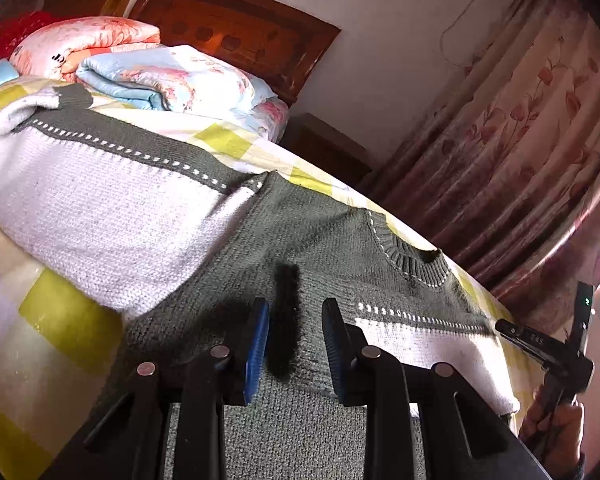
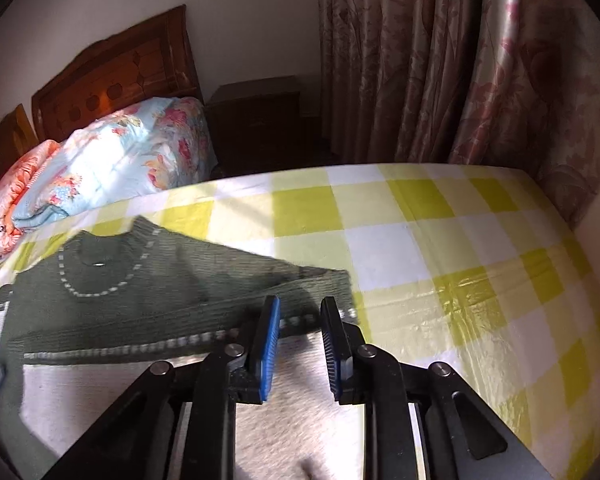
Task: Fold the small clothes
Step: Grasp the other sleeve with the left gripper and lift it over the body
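A knit sweater (image 1: 308,236) with a dark green yoke and white body lies flat on the checked bed sheet (image 1: 64,320). Its ribbed collar (image 1: 412,264) points towards the far bed edge, and a white part (image 1: 100,208) is bunched up on the left. My left gripper (image 1: 297,308) hovers over the green chest area, its jaws apart with nothing pinched; a finger's dark shadow falls between them. My right gripper (image 2: 300,304) stands open over the sweater's (image 2: 160,288) right shoulder edge, at the dashed white line. A hand (image 1: 552,424) holds it at the right rim of the left wrist view.
Folded floral quilts (image 2: 112,168) are stacked at the head of the bed by the wooden headboard (image 2: 112,68). A dark nightstand (image 2: 260,120) and pink curtains (image 2: 460,60) stand beyond the far edge. Bare yellow-checked sheet (image 2: 440,260) stretches to the sweater's right.
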{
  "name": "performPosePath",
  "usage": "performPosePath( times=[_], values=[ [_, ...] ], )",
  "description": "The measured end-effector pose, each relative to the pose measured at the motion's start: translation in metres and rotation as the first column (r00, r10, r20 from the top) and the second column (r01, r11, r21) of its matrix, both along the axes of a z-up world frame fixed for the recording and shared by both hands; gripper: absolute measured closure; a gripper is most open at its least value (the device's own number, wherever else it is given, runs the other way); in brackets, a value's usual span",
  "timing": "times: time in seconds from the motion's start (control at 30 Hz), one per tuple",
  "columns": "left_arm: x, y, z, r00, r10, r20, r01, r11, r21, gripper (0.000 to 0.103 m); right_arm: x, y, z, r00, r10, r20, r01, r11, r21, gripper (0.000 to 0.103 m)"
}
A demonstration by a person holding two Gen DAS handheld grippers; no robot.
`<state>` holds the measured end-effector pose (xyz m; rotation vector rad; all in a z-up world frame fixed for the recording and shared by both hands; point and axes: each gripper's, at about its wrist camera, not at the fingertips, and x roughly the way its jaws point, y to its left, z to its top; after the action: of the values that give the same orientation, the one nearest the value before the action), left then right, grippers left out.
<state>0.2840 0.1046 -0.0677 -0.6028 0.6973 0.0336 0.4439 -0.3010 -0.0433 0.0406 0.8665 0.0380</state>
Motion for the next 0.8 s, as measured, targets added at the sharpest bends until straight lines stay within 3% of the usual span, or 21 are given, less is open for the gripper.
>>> performPosePath(
  times=[0.03,0.07,0.17,0.23,0.33,0.4,0.43,0.53,0.6,0.7,0.77,0.8],
  values=[
    [-0.003,0.006,-0.001,0.999,0.031,0.009,-0.031,0.999,-0.023,0.076,-0.013,0.012,0.006,0.999,0.033,0.034,-0.033,0.999,0.006,0.08],
    [-0.006,0.014,-0.001,0.998,0.063,0.017,-0.062,0.997,-0.051,0.075,-0.025,0.028,0.008,0.996,0.071,0.044,-0.072,0.997,0.005,0.0],
    [-0.014,0.036,-0.005,0.988,0.147,0.037,-0.14,0.98,-0.144,0.074,-0.056,0.093,-0.006,0.955,0.297,0.006,-0.298,0.955,0.018,0.0],
    [-0.02,0.047,-0.003,0.983,0.178,0.049,-0.167,0.971,-0.174,0.073,-0.073,0.134,-0.021,0.921,0.39,-0.014,-0.39,0.918,-0.071,0.0],
    [-0.033,0.075,0.008,0.966,0.25,0.06,-0.235,0.953,-0.19,0.07,-0.088,0.161,-0.033,0.918,0.396,0.023,-0.383,0.9,-0.207,0.0],
    [-0.045,0.105,0.012,0.934,0.356,0.039,-0.344,0.922,-0.179,0.056,-0.088,0.158,-0.033,0.921,0.39,0.027,-0.376,0.902,-0.213,0.0],
    [-0.047,0.122,0.012,0.913,0.408,0.008,-0.403,0.904,-0.146,0.04,-0.084,0.151,-0.034,0.929,0.37,0.021,-0.361,0.914,-0.185,0.0],
    [-0.043,0.174,0.01,0.85,0.52,-0.085,-0.521,0.853,0.012,0.038,-0.074,0.131,-0.036,0.947,0.321,-0.005,-0.321,0.945,-0.071,0.0],
    [-0.032,0.201,0.012,0.826,0.553,-0.103,-0.539,0.831,0.139,0.038,-0.075,0.13,-0.035,0.949,0.316,-0.002,-0.315,0.946,-0.075,0.0],
    [-0.001,0.226,0.005,0.843,0.507,-0.181,-0.435,0.839,0.326,0.038,-0.076,0.136,-0.037,0.949,0.316,-0.004,-0.314,0.944,-0.104,0.0],
    [0.02,0.236,-0.007,0.858,0.454,-0.239,-0.341,0.853,0.394,0.041,-0.075,0.133,-0.037,0.949,0.314,-0.006,-0.313,0.946,-0.086,0.0],
    [0.026,0.24,-0.009,0.865,0.443,-0.236,-0.324,0.852,0.41,0.047,-0.074,0.132,-0.037,0.95,0.313,-0.006,-0.313,0.946,-0.083,0.0]
  ],
)
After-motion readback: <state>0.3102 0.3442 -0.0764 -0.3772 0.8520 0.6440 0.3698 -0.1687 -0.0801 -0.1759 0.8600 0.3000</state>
